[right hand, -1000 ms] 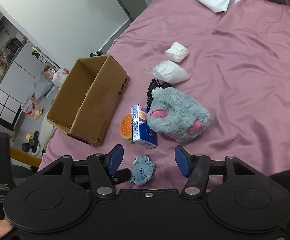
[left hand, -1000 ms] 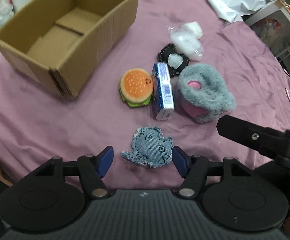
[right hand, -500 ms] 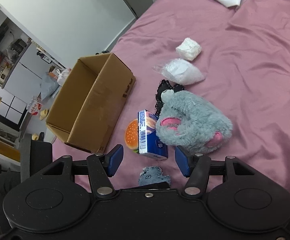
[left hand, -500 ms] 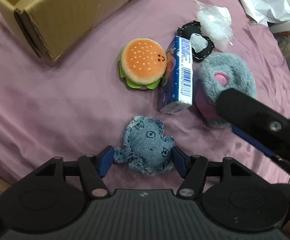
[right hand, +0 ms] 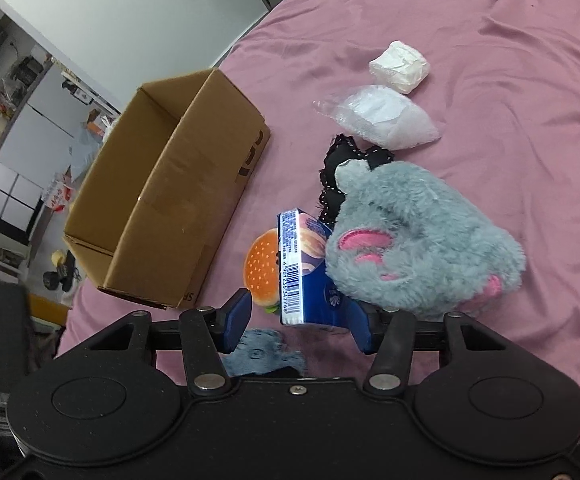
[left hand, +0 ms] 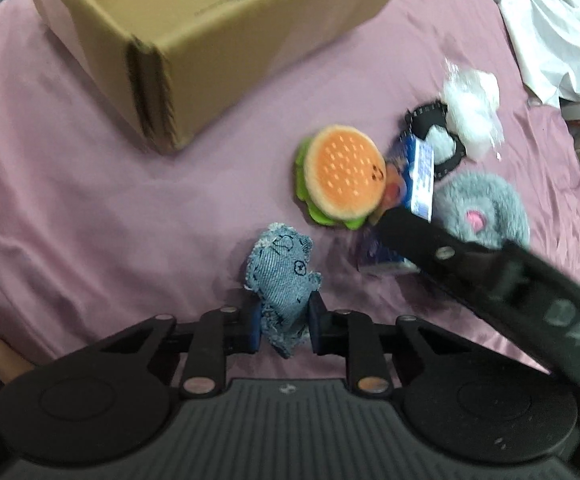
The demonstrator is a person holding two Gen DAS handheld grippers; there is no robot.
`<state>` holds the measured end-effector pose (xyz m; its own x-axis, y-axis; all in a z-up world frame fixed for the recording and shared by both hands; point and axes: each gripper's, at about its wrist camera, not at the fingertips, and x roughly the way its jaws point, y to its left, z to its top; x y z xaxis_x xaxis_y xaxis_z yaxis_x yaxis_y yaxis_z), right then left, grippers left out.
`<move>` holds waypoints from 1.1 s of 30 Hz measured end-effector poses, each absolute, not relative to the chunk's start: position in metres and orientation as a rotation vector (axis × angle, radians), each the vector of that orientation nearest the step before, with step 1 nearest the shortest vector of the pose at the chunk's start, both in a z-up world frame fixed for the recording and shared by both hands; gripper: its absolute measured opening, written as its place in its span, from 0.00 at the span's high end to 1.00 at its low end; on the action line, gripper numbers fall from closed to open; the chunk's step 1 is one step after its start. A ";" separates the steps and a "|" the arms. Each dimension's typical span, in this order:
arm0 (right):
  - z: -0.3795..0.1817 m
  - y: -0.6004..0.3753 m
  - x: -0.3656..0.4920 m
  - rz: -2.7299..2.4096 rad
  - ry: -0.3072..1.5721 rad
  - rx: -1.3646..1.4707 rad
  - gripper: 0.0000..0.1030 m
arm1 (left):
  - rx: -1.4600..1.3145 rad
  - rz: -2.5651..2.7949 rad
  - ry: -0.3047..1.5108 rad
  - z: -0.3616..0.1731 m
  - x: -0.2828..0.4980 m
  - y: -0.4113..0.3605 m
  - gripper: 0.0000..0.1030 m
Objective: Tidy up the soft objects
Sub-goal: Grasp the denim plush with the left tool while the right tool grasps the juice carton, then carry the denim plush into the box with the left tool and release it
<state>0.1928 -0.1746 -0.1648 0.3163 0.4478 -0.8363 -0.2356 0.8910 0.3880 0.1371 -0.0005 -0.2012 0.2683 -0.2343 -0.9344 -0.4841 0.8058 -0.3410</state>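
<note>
My left gripper (left hand: 285,326) is closing, and its blue pads press on the lower half of a small denim toy (left hand: 284,276) on the pink sheet. Beyond it lie a plush hamburger (left hand: 343,174), a blue tissue pack (left hand: 421,176) and a grey plush with pink patches (left hand: 485,208). In the right wrist view my right gripper (right hand: 299,320) is low over the blue tissue pack (right hand: 301,264). Its jaws are closing with the pack's near end between them, and the left pad stands apart from it. The grey plush (right hand: 421,248) leans on the pack's right side.
An open cardboard box (right hand: 194,208) stands at the left on the pink sheet (right hand: 509,160). A white wad (right hand: 399,66), a clear bag (right hand: 381,120) and a black lace piece (right hand: 337,172) lie behind the plush. One black finger (left hand: 417,236) of the right gripper crosses the left wrist view.
The left jaws have shut on the denim toy, and that view has rolled. The right gripper has dropped closer; the blue pack now sits between its fingers.
</note>
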 end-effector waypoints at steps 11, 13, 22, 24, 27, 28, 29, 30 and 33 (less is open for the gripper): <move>-0.173 -0.164 0.198 0.384 1.154 0.173 0.78 | -0.614 0.247 1.296 -0.188 0.127 0.022 0.79; -0.169 -0.166 0.195 0.379 1.140 0.181 0.80 | -0.610 0.243 1.279 -0.180 0.125 0.024 0.79; -0.142 -0.179 0.167 0.369 1.081 0.184 0.81 | -0.567 0.207 1.185 -0.135 0.108 0.028 0.79; -0.137 -0.181 0.165 0.358 1.069 0.204 0.81 | -0.552 0.201 1.165 -0.128 0.106 0.027 0.79; -0.124 -0.180 0.157 0.359 1.030 0.224 0.81 | -0.540 0.204 1.140 -0.119 0.102 0.027 0.79; -0.120 -0.180 0.153 0.362 1.017 0.232 0.81 | -0.536 0.202 1.127 -0.114 0.100 0.029 0.79; -0.116 -0.178 0.151 0.364 1.008 0.240 0.81 | -0.531 0.201 1.114 -0.111 0.100 0.029 0.79; -0.112 -0.177 0.150 0.364 0.997 0.249 0.81 | -0.526 0.200 1.102 -0.108 0.101 0.030 0.79; -0.101 -0.172 0.146 0.360 0.958 0.259 0.81 | -0.513 0.199 1.066 -0.095 0.098 0.035 0.79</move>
<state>0.1458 -0.1724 -0.1006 0.5232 0.4097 -0.7473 -0.1835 0.9105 0.3706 0.0978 0.0352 -0.0952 0.4794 -0.0870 -0.8733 -0.3968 0.8661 -0.3041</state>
